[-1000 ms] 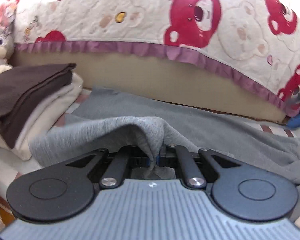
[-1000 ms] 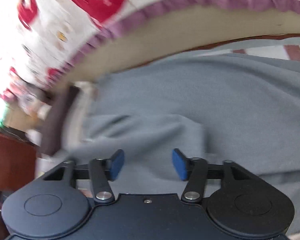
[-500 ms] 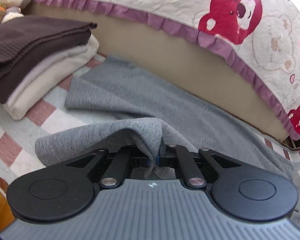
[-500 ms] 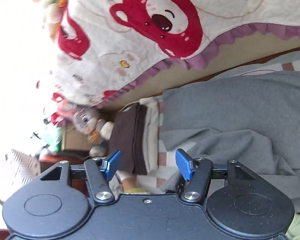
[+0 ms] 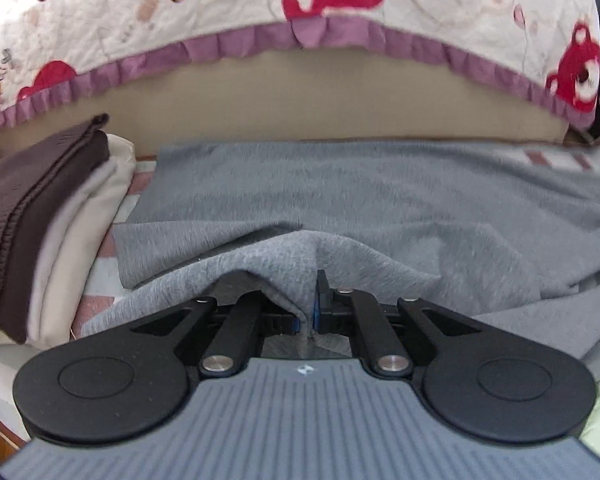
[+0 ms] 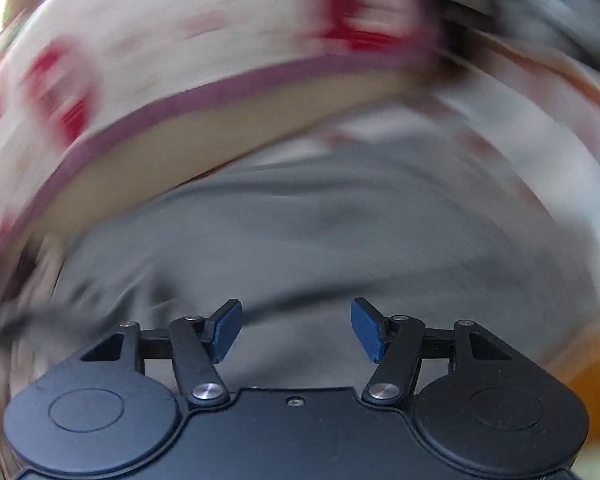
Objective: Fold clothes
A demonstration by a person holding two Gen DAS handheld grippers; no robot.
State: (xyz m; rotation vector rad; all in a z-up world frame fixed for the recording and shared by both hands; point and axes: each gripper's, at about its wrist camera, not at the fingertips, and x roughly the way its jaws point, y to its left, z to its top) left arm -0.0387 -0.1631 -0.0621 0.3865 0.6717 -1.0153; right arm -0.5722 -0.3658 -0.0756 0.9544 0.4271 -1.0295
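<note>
Closest to the left wrist camera, the left tool [image 5: 314,304] has its jaws drawn together on a pinch of the grey garment [image 5: 340,200] — the cloth rises in a small peak over the fingers and drapes down on both sides of them. Beyond that raised fold, the rest of the garment lies spread flat across a checked cover [image 5: 100,268] in pink and white, reaching back to the tan side of a bed [image 5: 300,96]. To the left, just beside the garment's edge, sits a stack of folded clothes [image 5: 48,216]: a dark brown knit on top, pale cream and grey pieces beneath. Farther back, a quilt [image 5: 220,4] printed with red bears and trimmed in purple hangs over the bed's side.

Through the right wrist camera the picture is heavily blurred. The right tool [image 6: 296,328] has its blue pads [image 6: 226,330] standing well apart with nothing between them — it hangs above the same grey cloth [image 6: 320,240]. Behind, the purple trim and the red-printed quilt [image 6: 180,40] show as streaks.
</note>
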